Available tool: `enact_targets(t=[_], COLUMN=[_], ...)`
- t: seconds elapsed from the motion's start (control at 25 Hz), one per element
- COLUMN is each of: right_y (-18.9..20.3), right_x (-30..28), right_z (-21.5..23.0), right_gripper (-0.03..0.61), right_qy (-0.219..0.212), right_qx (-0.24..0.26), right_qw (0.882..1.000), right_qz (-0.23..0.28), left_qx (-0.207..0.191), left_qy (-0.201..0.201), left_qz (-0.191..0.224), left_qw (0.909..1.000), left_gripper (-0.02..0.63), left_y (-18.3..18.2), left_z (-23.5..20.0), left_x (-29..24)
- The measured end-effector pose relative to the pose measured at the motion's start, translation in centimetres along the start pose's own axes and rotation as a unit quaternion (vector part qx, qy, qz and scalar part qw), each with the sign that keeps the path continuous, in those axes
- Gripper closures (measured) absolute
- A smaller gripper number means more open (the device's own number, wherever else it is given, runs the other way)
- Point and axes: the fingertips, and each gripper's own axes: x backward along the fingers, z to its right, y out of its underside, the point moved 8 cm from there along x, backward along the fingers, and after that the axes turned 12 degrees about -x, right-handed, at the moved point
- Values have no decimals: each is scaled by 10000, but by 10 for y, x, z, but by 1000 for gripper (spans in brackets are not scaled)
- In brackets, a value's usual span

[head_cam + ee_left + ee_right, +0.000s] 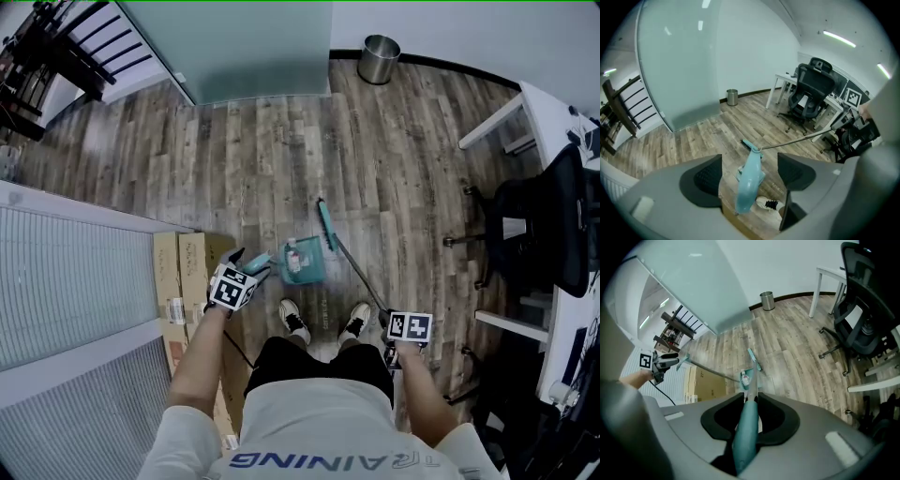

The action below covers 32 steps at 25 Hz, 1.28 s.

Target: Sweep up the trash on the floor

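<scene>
The trash point(293, 257), one small pale item as far as can be seen, already lies in the teal dustpan point(309, 267), which rests on the wood floor point(281, 159) just ahead of the person's shoes, with the broom point(327, 228) head touching or just beside its far edge. The left tongs point(247, 267) are released: the pads stand wide apart on either side of the dustpan's handle point(748, 190) and do not press it. The right tongs point(749, 416) are clenched on the broom's teal grip. The main risk, I judge, is that loose handle: with nothing pinching it, it could drop or swing, tip the pan and spill the trash back onto the boards. A nudge from the broom head could do the same, or push the pan away. The bin point(379, 58) stands well apart by the far wall, so a carry with a poor grip could also shed the load. As for writing, the shirt point(309, 441) shows "TRAINING" in mirrored letters; the cardboard boxes point(180, 281) at the left carry labels too small to read.
</scene>
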Motion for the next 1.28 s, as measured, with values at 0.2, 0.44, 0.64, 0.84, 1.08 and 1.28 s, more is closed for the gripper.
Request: enact_targets(t=[0.2, 0.44, 0.64, 0.84, 1.08, 1.28], right_y=[-21, -59, -85, -98, -116, -119], right_x=[17, 47, 76, 96, 121, 126], right_z=[-11, -39, -56, -61, -68, -65], right_gripper=[471, 471, 471, 471, 471, 471], right_qy=[-184, -357, -567, -776, -929, -888], right_qx=[-280, -145, -94, -142, -22, -16], right_qw=[9986, 9952, 9909, 9870, 9827, 9835], right_qz=[418, 896, 1214, 1399, 1602, 1573], left_qx=[727, 1153, 1297, 1345, 1088, 931], left_qy=[-489, -1312, -1804, -2142, -2516, -2575], left_qz=[714, 2000, 2938, 3731, 4209, 4366], left_qw=[9936, 9641, 9297, 8926, 8647, 8570], left_gripper=[241, 405, 552, 612, 612, 612], left_y=[-23, -76, -122, -159, -196, -208], left_z=[4, 23, 50, 72, 94, 111], left_x=[42, 105, 163, 212, 258, 273])
